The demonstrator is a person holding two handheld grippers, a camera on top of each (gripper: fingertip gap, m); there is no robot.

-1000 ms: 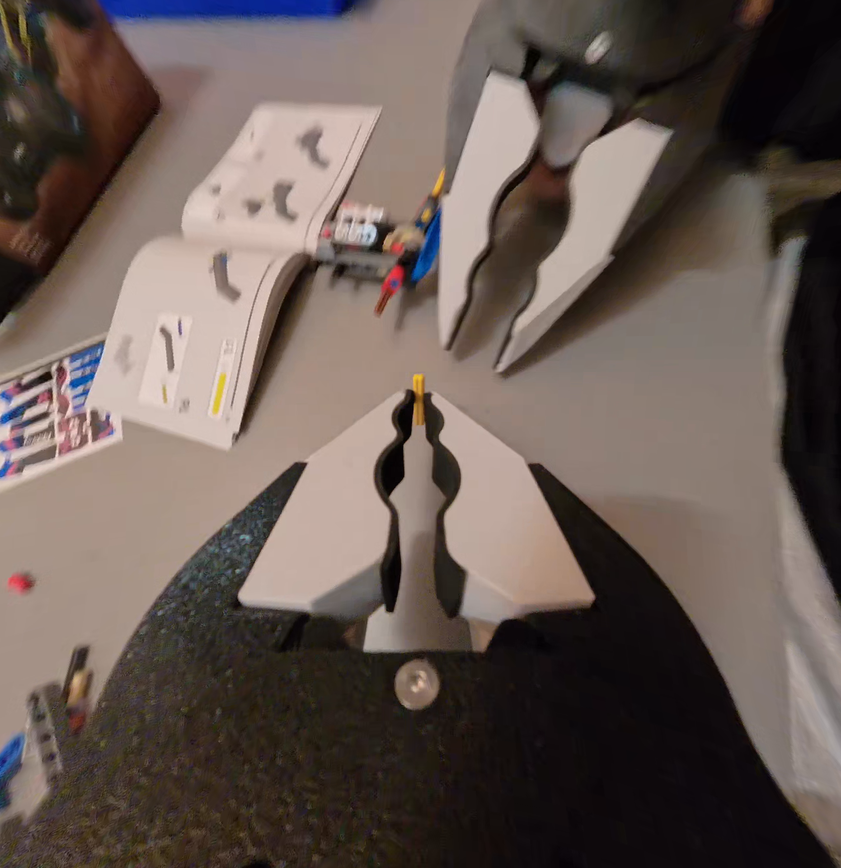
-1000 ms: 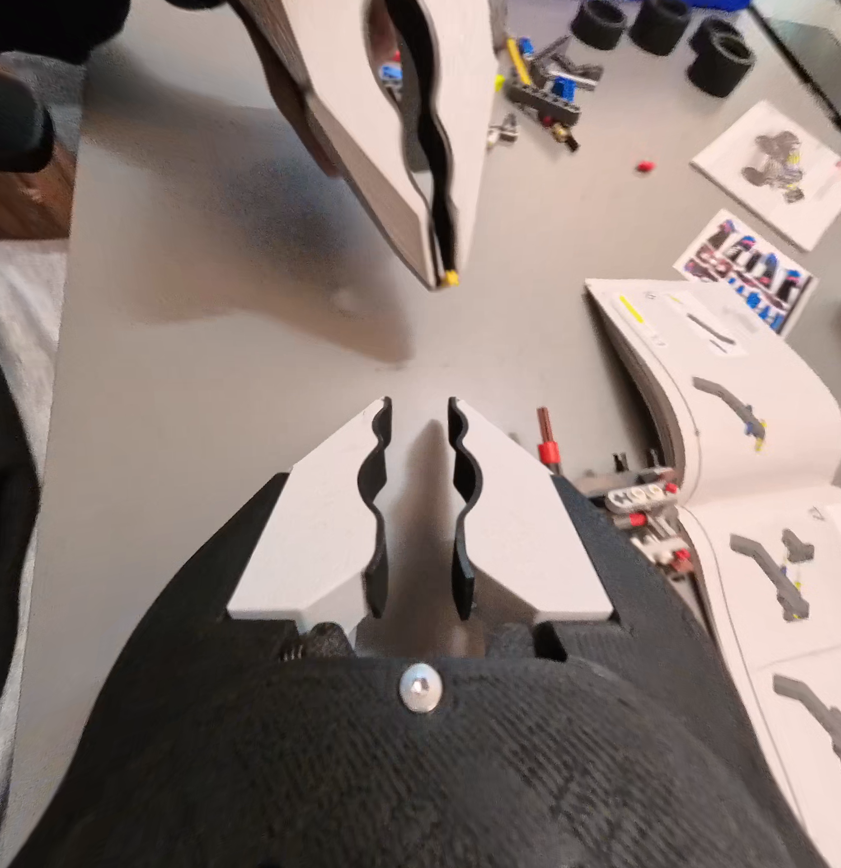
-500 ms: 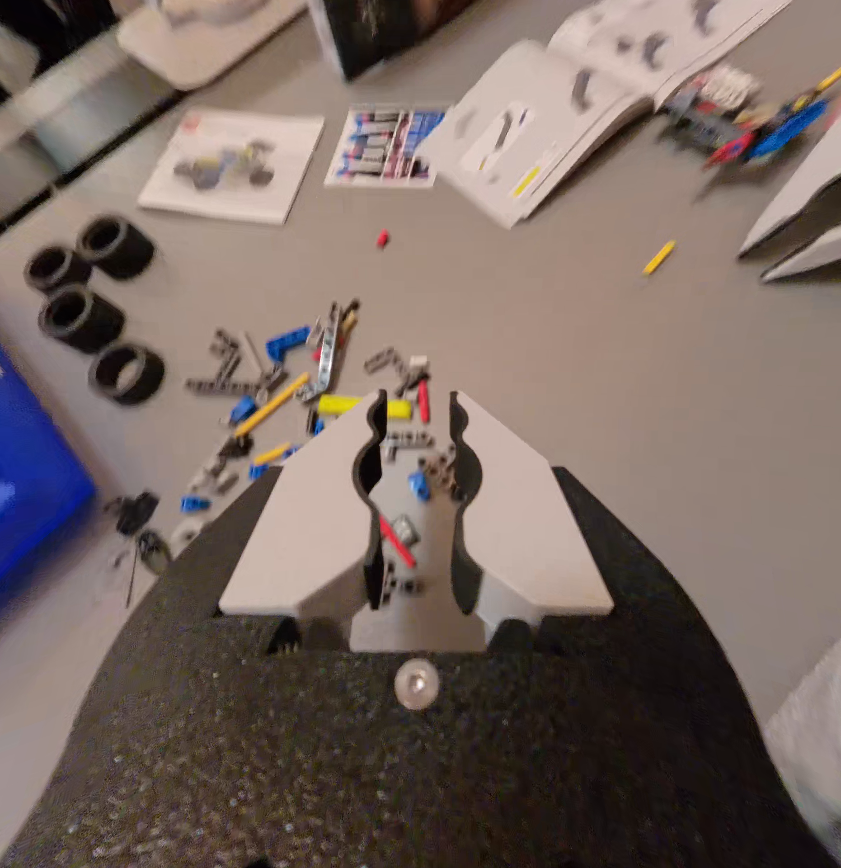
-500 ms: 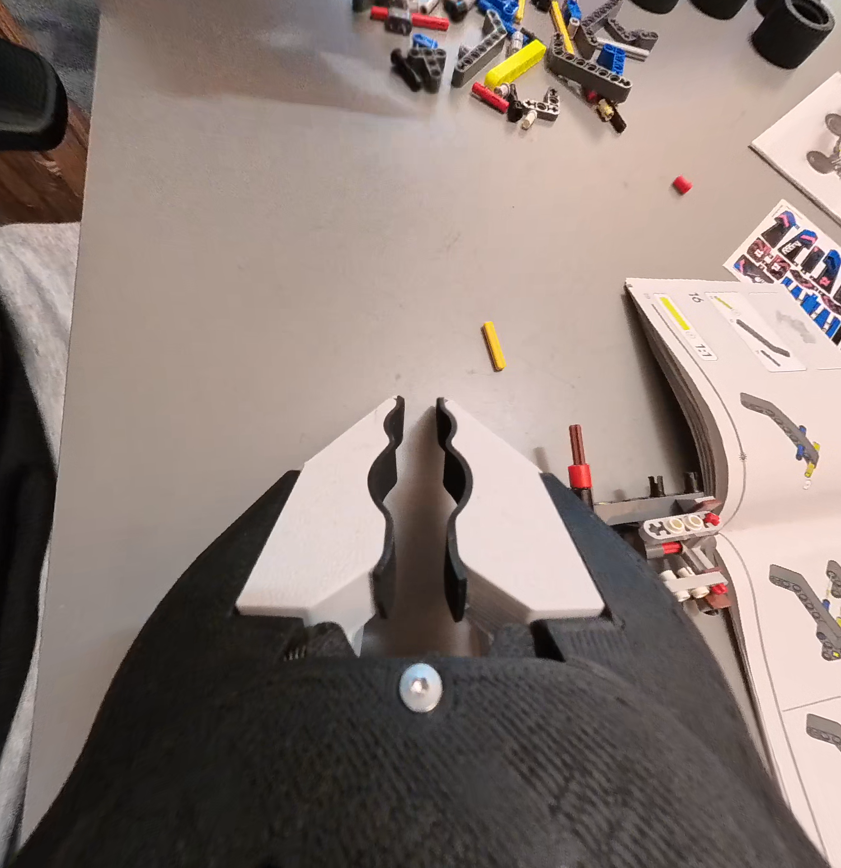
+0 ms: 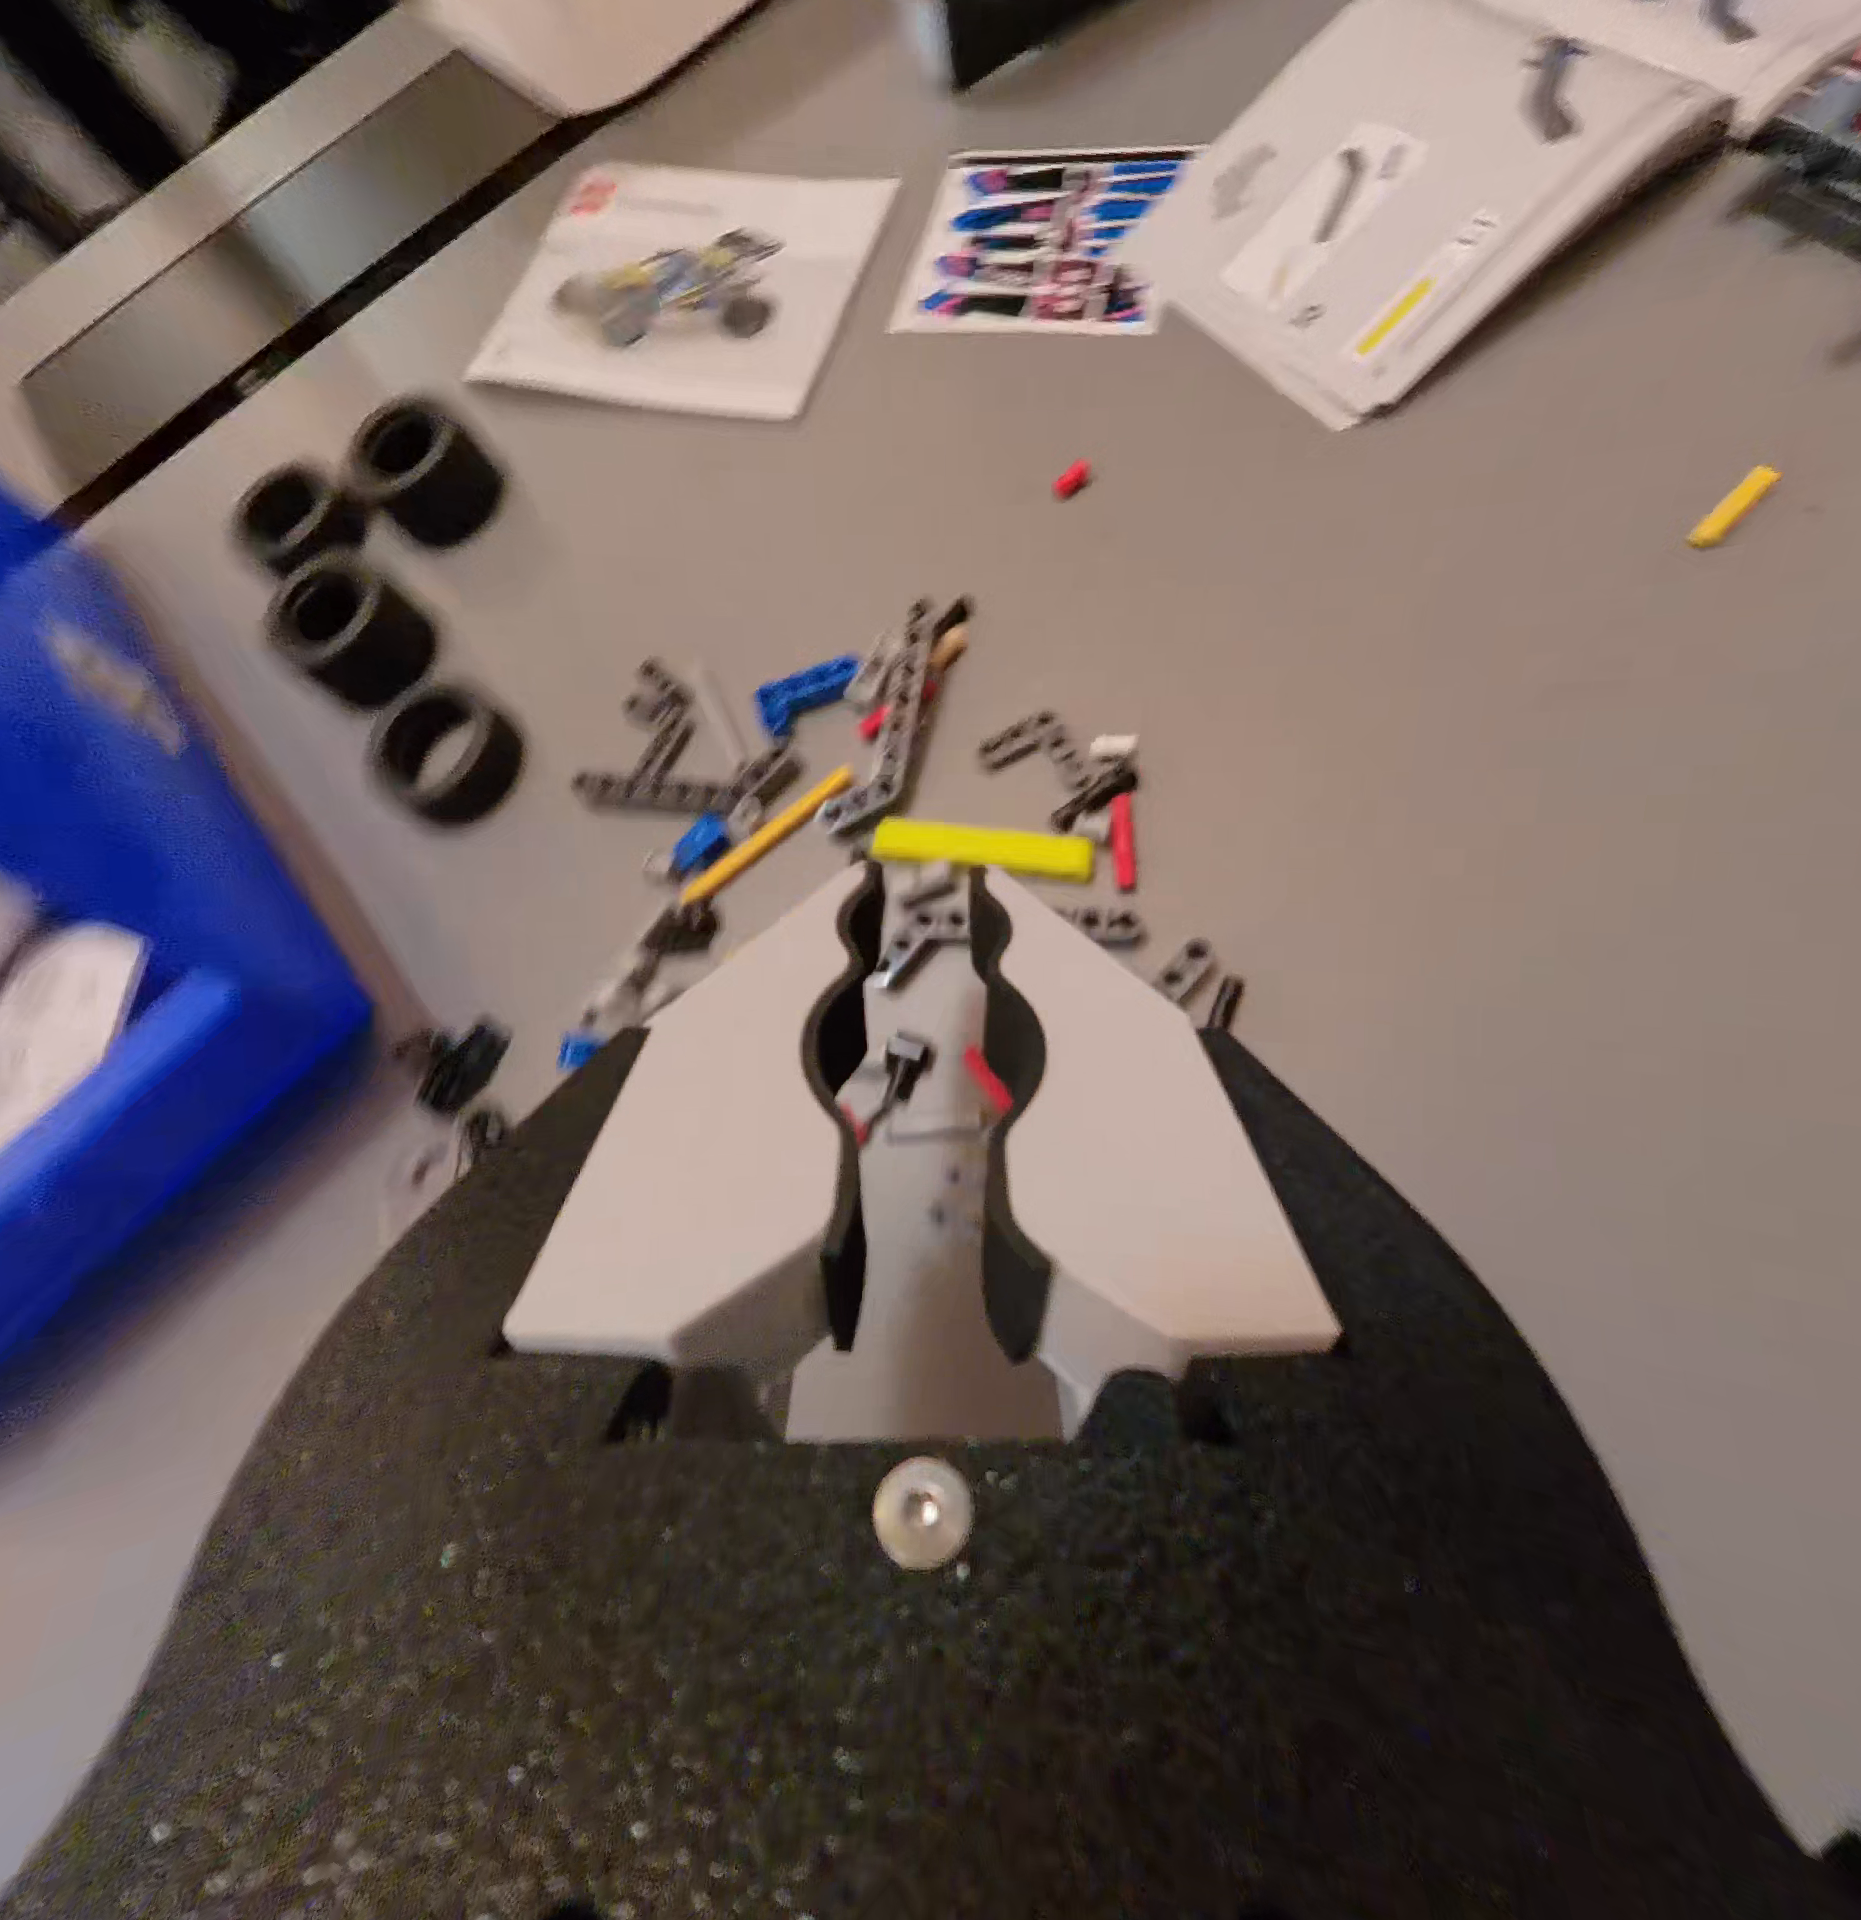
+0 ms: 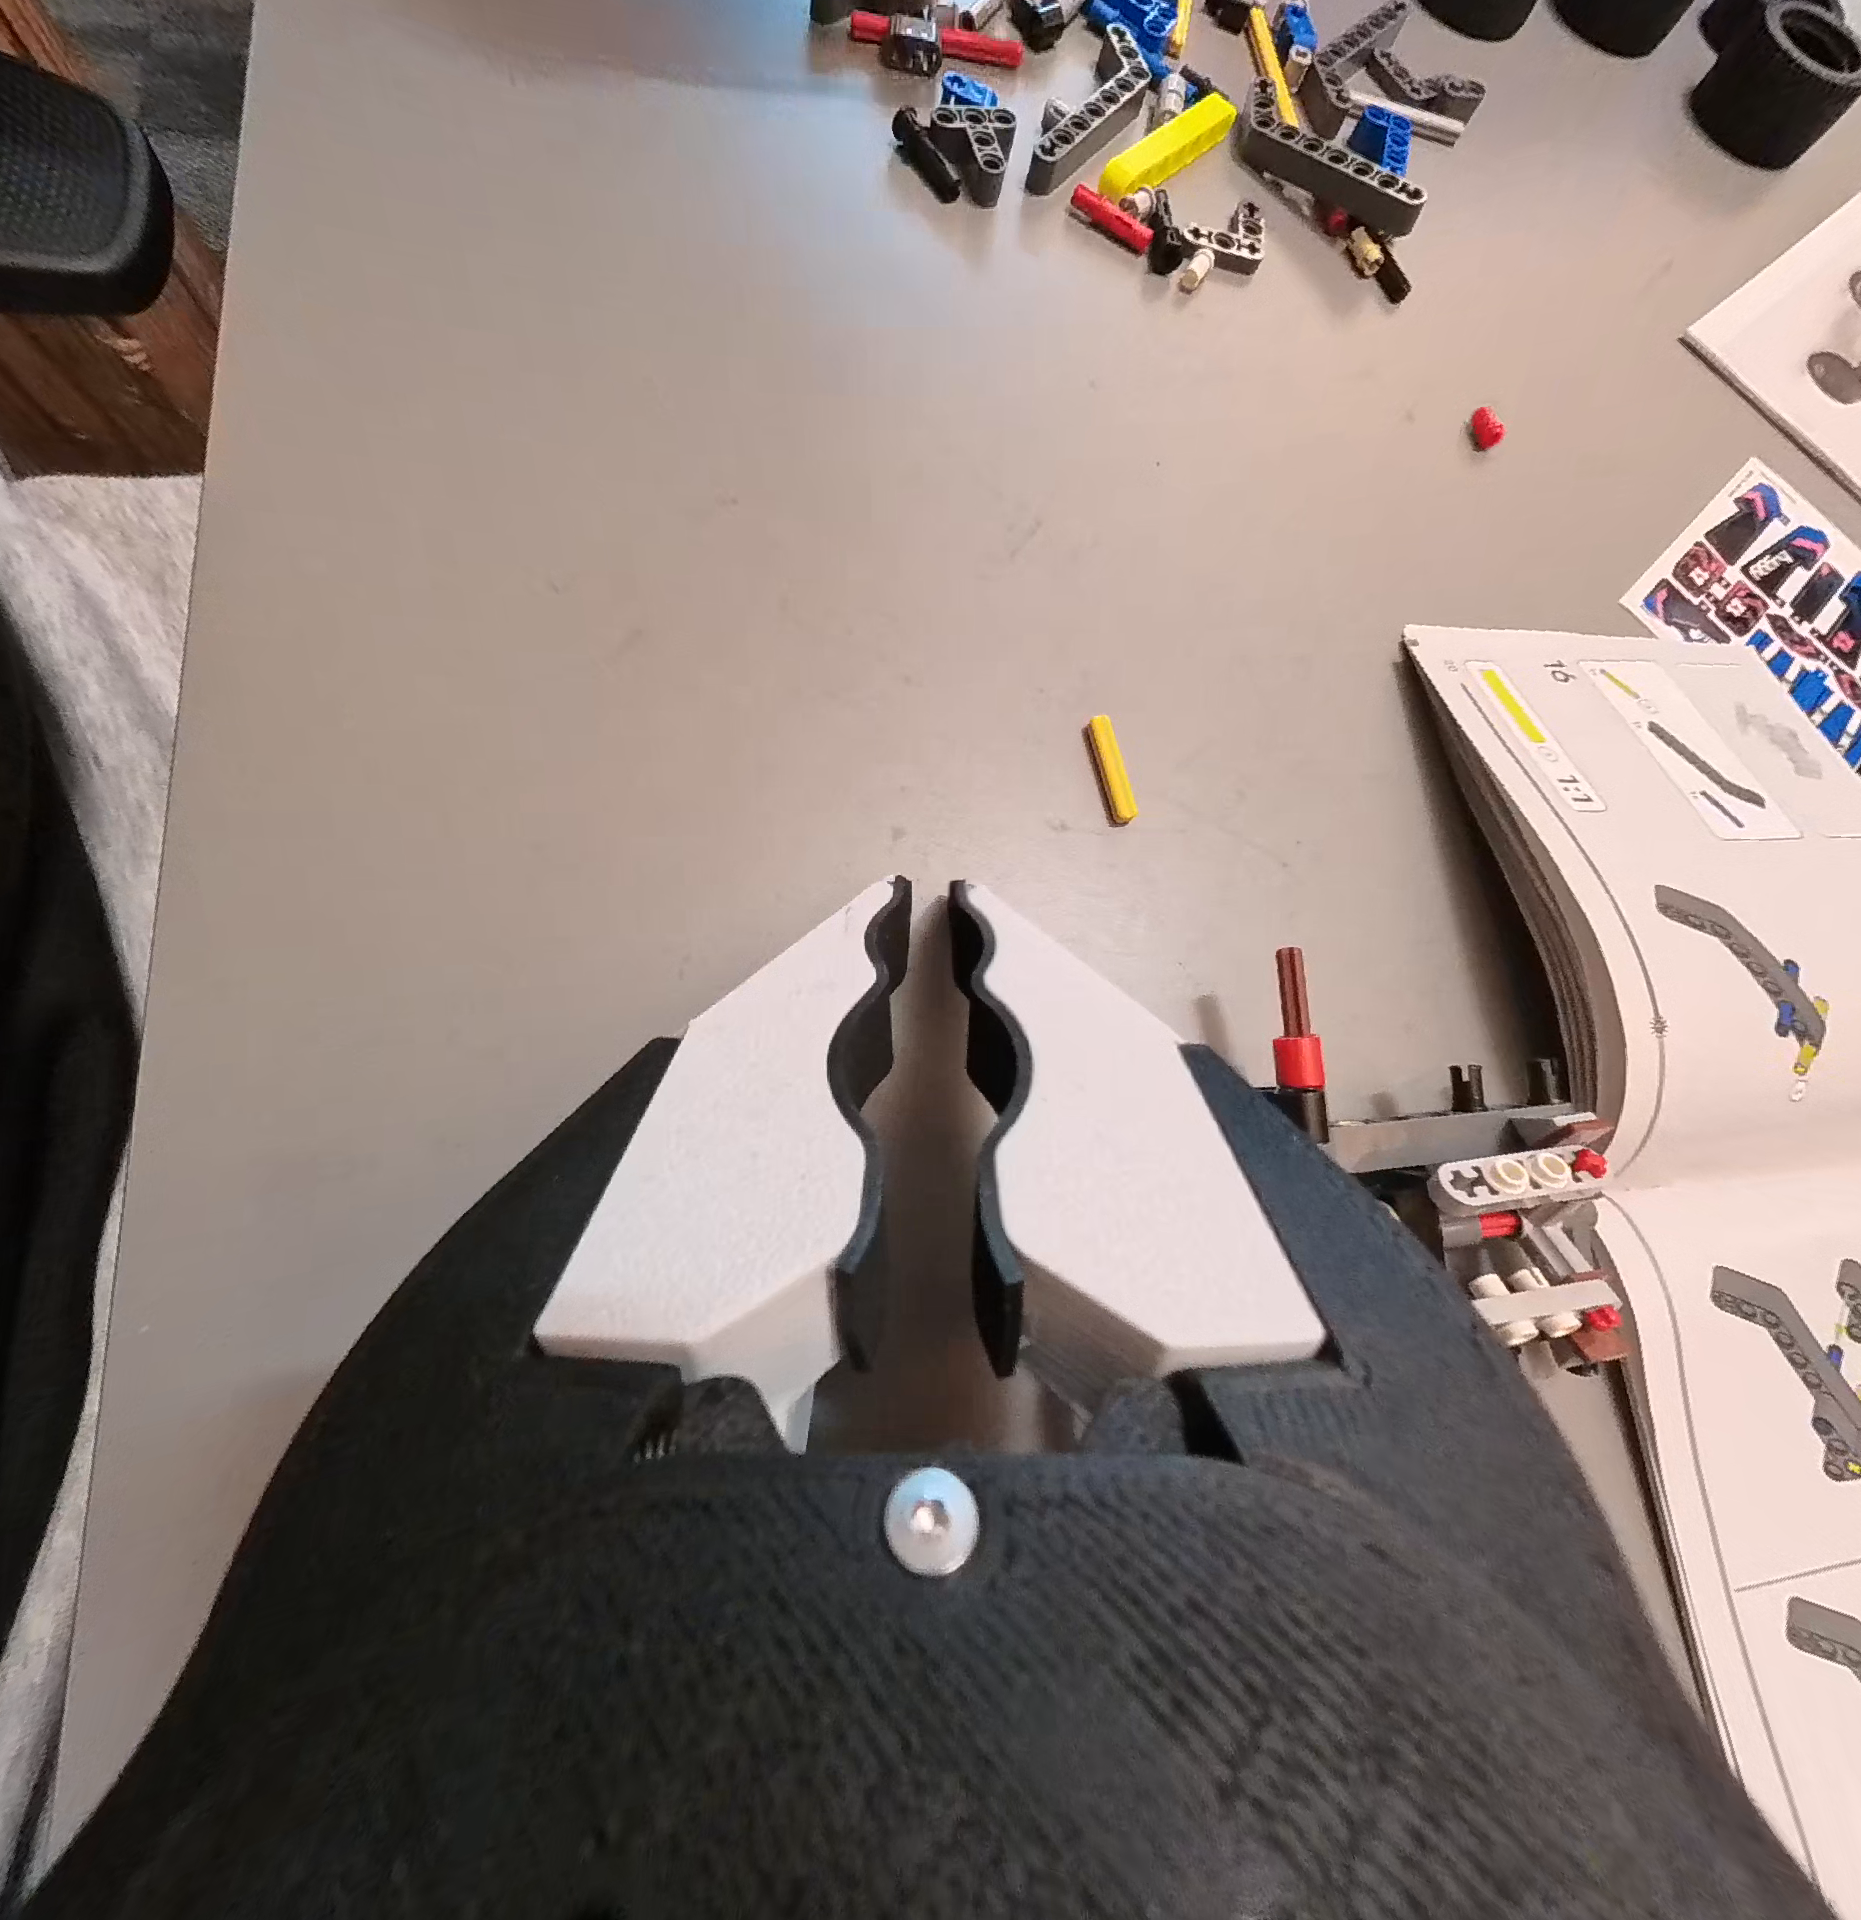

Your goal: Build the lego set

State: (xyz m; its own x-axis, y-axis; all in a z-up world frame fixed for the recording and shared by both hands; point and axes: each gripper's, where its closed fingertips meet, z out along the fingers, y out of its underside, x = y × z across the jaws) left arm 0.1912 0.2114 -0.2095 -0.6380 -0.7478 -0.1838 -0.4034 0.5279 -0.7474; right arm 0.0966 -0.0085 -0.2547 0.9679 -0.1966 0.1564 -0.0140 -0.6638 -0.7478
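My left gripper (image 5: 921,878) is open and empty, low over a pile of loose lego parts (image 5: 884,748), with a yellow beam (image 5: 983,852) just past its tips. A small yellow axle (image 5: 1733,506) lies alone on the grey table; in the right wrist view the axle (image 6: 1113,769) is just ahead and right of my right gripper (image 6: 931,885). The right gripper is empty, its jaws drawn together to a thin gap. A part-built grey assembly (image 6: 1518,1195) with a red-collared axle sits right of it, against the open instruction book (image 6: 1684,1039).
Black tyres (image 5: 386,603) and a blue bin (image 5: 126,935) lie left of the pile. A thin booklet (image 5: 687,291), a sticker sheet (image 5: 1040,244) and a small red piece (image 5: 1071,478) lie farther off. A chair armrest (image 6: 53,208) is beyond the table's left edge. Tip to tip, the grippers are about 25 centimeters apart. It is some 4 centimeters from my right tips to the axle (image 6: 1113,769). My left wrist view (image 5: 1760,497) looks at it from another angle.
My left gripper let go of the yellow axle, which now lies on the table, and swung over to the parts pile. My right gripper's jaws have closed in.
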